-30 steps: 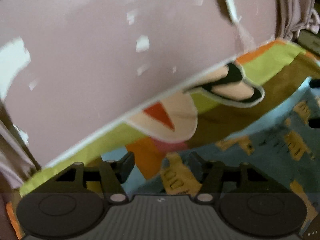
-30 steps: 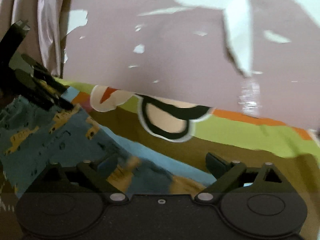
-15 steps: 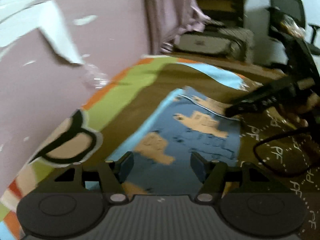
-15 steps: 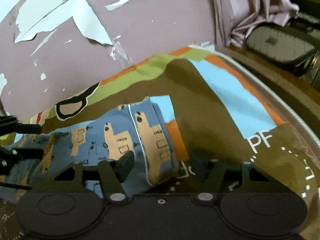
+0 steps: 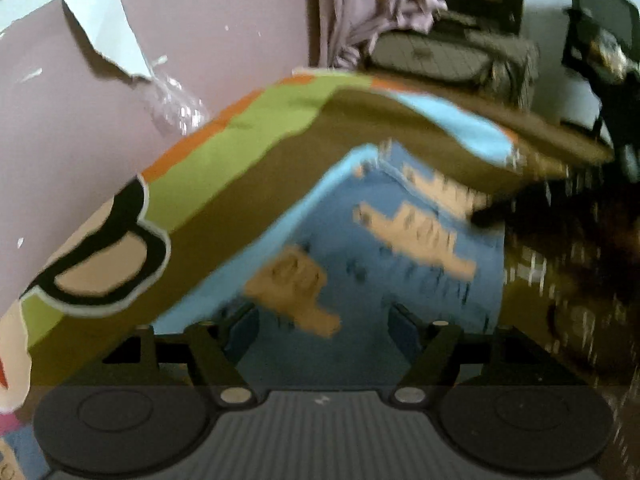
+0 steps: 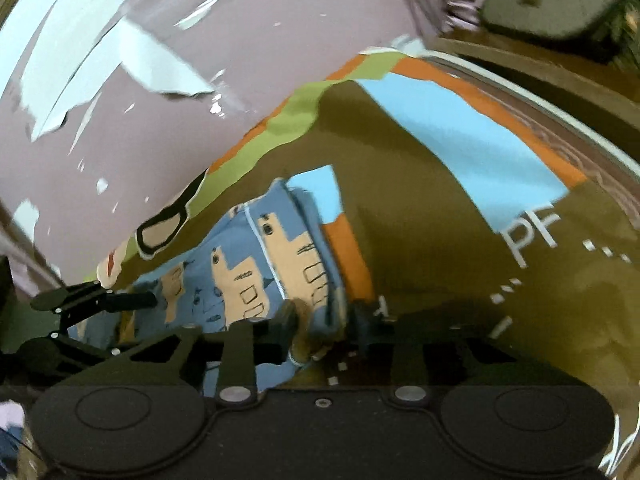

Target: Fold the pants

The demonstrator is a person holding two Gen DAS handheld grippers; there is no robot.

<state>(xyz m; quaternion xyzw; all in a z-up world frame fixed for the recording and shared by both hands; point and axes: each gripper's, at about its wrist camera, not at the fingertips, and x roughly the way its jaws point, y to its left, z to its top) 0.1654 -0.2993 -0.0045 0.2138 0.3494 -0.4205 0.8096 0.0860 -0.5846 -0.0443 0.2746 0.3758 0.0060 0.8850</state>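
Note:
The pants (image 5: pixel 384 264) are blue with tan cartoon prints and lie flat on a patterned bedsheet (image 5: pixel 256 168). In the left wrist view my left gripper (image 5: pixel 322 322) is open just above the blue fabric, nothing between its fingers. In the right wrist view the pants (image 6: pixel 248 272) lie at centre left, and my right gripper (image 6: pixel 324 326) has its fingers on either side of the pants' near corner, with a small gap showing. The left gripper (image 6: pixel 96 304) shows there at the far left, over the other end of the pants.
A pink wall (image 5: pixel 80 100) with peeling paint runs along the far side of the bed. A curtain (image 5: pixel 352 12), a dark bag (image 5: pixel 448 52) and a chair (image 5: pixel 600 40) stand beyond the bed's end. The sheet's edge (image 6: pixel 560 120) curves at the right.
Both cameras swung from facing the wall to looking along the bed. The right gripper came down onto the pants' corner and its fingers narrowed. The left gripper stayed open over the fabric.

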